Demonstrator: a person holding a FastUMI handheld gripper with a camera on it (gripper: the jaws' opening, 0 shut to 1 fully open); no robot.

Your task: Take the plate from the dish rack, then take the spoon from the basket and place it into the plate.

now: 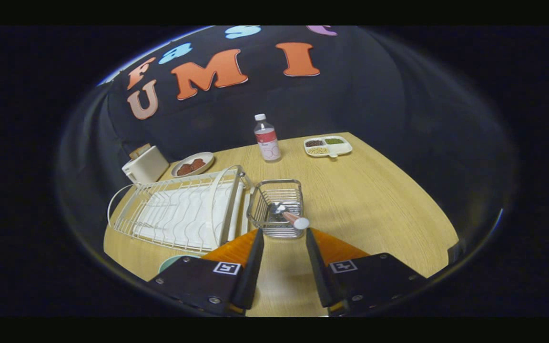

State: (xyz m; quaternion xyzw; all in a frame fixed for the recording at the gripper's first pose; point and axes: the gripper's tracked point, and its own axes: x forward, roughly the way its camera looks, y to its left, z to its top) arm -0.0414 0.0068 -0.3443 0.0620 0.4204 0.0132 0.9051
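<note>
My gripper (284, 232) is open, its two fingers spread with bare table between them. Just ahead of the fingertips stands a small wire basket (277, 207). A spoon (289, 216) lies in it, metal bowl down inside and its orange handle with a white end leaning over the near rim toward the right finger. The white wire dish rack (179, 212) sits to the left of the basket and holds no plate. A pale green plate (174, 262) lies on the table by the left finger, mostly hidden behind the gripper body.
Beyond the rack are a white toaster (145, 166) and a plate of brown food (192, 165). A clear bottle with a red label (267, 139) stands farther back, and a divided tray of beans (328, 146) lies to its right. The wooden table (374, 214) stretches right of the basket.
</note>
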